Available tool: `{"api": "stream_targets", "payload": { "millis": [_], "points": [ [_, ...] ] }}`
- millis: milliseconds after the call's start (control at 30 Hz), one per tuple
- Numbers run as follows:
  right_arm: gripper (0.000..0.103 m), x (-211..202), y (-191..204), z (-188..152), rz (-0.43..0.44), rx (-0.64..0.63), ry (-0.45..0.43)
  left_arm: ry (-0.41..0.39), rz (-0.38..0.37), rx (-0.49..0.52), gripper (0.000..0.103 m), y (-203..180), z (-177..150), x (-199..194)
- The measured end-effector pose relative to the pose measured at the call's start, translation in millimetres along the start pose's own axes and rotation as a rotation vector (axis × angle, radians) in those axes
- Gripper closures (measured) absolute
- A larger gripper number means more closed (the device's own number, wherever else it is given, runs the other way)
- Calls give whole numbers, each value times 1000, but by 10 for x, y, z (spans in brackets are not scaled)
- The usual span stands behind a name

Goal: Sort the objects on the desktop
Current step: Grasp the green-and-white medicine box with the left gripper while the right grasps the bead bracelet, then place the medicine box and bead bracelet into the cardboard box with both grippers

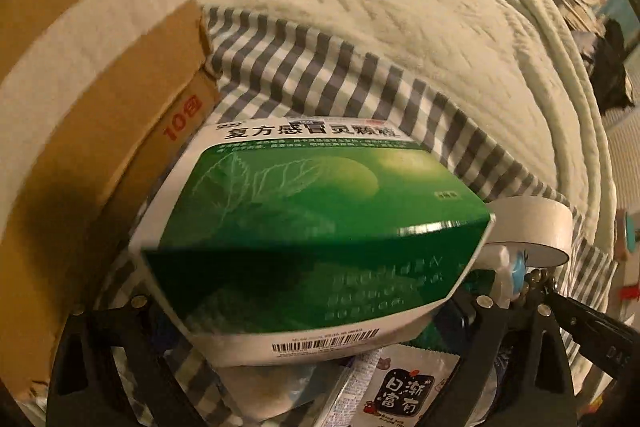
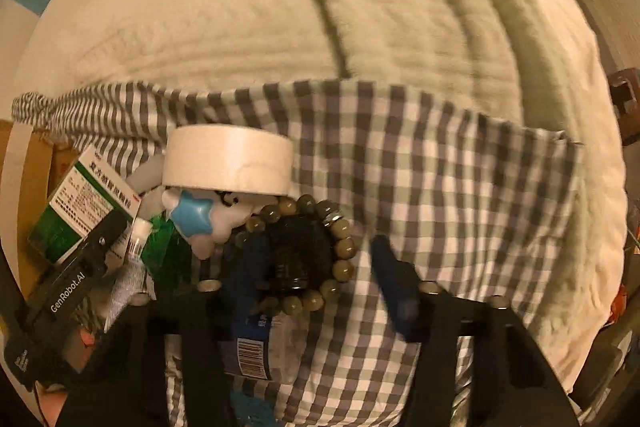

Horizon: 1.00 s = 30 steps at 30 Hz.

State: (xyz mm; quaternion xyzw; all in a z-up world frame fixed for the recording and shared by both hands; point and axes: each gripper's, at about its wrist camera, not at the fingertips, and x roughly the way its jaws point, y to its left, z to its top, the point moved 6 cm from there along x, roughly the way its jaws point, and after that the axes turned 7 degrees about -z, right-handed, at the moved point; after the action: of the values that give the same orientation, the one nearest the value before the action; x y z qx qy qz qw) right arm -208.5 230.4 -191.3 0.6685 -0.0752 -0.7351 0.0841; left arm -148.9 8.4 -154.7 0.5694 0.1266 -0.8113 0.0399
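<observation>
The left claw (image 1: 310, 303) holds a green-and-white medicine box (image 1: 312, 219). Its fingers stand narrow against the box's two sides, and the box fills most of that wrist view, tilted, with a barcode on its near white face. In the right wrist view the same box sits at the tip of that claw, over the left end of a checked cloth (image 2: 460, 187). The cloth is spread on a bed covered by a cream quilt (image 2: 280, 7), and the far edge of the cloth lies against the quilt's folds.

A brown carton (image 1: 100, 27) stands just beside the box, at the cloth's left edge. A roll of white tape (image 2: 228, 159) lies toward the far edge of the cloth, to the right of the box. A white-and-blue toy (image 2: 196, 223) rests touching the tape's near side. A small tube (image 2: 134, 255) lies between the toy and the box. A printed sachet (image 1: 404, 387) lies under the box, near the cloth's near edge.

The right claw (image 2: 316, 279) points steeply down over the middle of the cloth, its jaws moderately wide and holding nothing. A bead bracelet (image 2: 344, 247) lies between its blue pads, ringing a small dark bottle (image 2: 296, 255). The left pad is at the bracelet's left side, while the right pad stands clear of the beads on bare cloth. A barcoded packet (image 2: 252, 351) lies under that claw's left finger.
</observation>
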Motion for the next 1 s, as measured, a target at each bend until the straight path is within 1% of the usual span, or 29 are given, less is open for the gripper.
{"api": "stream_targets", "payload": {
  "millis": [33,67,100,133,200,267,433,500,533,633,700,733,833,900,1000],
  "points": [
    [62,-5,6,-10,1,-12,-2,-11,-6,11,5,-11,1,-37],
    [70,-21,8,-15,1,-18,-6,-21,-13,18,5,-21,-1,-70],
    [82,-41,10,-21,1,-25,-8,-30,-26,30,5,-35,-7,-116],
    [92,-90,6,-33,3,-29,-17,-35,-33,37,5,-48,-13,-154],
    [92,-191,20,-63,26,-33,-36,-43,-47,53,5,-71,-12,-249],
    [92,-338,47,-110,23,-56,-61,-59,-60,66,5,-84,-12,-364],
    [92,-769,162,-233,45,-81,-117,-108,-102,70,6,-29,69,-788],
    [92,-969,250,-263,26,-111,-151,-134,-121,72,6,-7,134,-993],
    [92,-1070,361,-264,22,-122,-170,-149,-126,75,6,11,160,-1112],
    [92,-1334,512,-274,21,-128,-216,-182,-136,92,6,46,283,-1441],
    [92,-1590,624,-302,-25,-167,-261,-204,-134,101,6,86,403,-1643],
    [92,-1793,731,-309,-84,-210,-305,-216,-134,103,6,114,443,-1745],
    [92,-2280,1082,-360,-112,-290,-414,-257,-126,85,6,306,604,-2103],
    [92,-2557,1347,-395,-63,-294,-459,-272,-122,64,6,465,707,-2302],
    [92,-2901,1826,-453,-34,-341,-534,-300,-106,67,6,734,788,-2601]
  ]
}}
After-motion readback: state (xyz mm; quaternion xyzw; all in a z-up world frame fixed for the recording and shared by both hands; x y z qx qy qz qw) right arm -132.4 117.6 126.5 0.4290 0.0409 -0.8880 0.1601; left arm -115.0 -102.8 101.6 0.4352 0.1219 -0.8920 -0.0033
